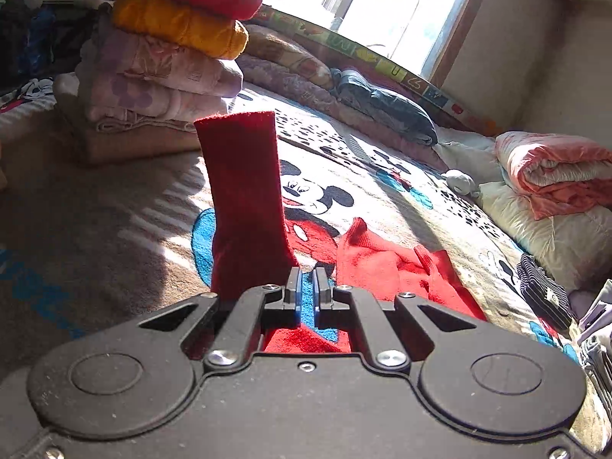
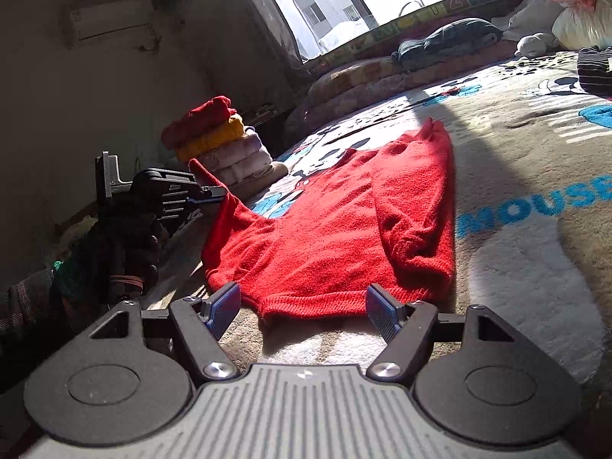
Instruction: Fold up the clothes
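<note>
Sun pours through the window (image 2: 355, 4) onto the bed (image 2: 535, 176); left of it, a wall air conditioner (image 2: 111, 25).

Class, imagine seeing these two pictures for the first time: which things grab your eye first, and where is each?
The bright red knitted sweater lies spread on the cartoon-mouse printed blanket, just beyond the open right gripper. The left gripper is shut on its sleeve, lifting it. Behind stands a stack of folded clothes, red on top, yellow below.
</note>
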`<state>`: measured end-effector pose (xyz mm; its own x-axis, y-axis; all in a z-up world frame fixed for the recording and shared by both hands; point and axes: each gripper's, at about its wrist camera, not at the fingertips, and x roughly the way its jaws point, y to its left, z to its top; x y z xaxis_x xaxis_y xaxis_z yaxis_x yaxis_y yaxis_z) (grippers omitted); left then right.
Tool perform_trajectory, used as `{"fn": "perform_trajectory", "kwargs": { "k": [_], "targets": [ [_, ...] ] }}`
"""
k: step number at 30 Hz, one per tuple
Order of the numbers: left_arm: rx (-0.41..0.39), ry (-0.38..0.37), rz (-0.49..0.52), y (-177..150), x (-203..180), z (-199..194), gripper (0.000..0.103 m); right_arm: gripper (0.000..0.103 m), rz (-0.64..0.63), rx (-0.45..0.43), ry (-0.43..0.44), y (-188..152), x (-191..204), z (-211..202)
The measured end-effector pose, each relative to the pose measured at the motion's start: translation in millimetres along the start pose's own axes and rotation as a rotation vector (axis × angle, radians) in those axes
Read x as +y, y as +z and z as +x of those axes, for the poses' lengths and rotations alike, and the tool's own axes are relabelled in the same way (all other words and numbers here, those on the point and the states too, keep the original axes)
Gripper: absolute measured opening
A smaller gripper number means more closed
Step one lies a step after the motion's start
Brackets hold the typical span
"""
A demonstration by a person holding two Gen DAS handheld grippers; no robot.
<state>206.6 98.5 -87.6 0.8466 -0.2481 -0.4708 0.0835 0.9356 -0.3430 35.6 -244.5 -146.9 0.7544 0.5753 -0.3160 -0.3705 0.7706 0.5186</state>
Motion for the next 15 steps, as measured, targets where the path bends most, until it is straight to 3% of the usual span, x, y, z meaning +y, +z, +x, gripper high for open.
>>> {"fn": "perform_trajectory", "kwargs": {
  "k": [5,8,11,15],
  "targets": [
    [0.088,-0.038,0.198,-25.5,-35.6,22.1,0.003,0.072,0.043,0.021,0.082,-0.1,0.6,2.7],
    [0.097,-0.032,0.254,-38.4,-40.2,22.7,0.004,0.073,0.063,0.037,0.114,0.0,2.5,5.4],
    [0.045,-0.034,0.154,-39.8,-26.6,3.8,0.006,0.073,0.089,0.048,0.109,2.7,5.2,10.4],
    [-0.038,0.003,0.003,-39.6,3.1,-24.9,0.031,0.073,0.021,0.081,0.051,16.6,28.9,27.3]
  ]
}}
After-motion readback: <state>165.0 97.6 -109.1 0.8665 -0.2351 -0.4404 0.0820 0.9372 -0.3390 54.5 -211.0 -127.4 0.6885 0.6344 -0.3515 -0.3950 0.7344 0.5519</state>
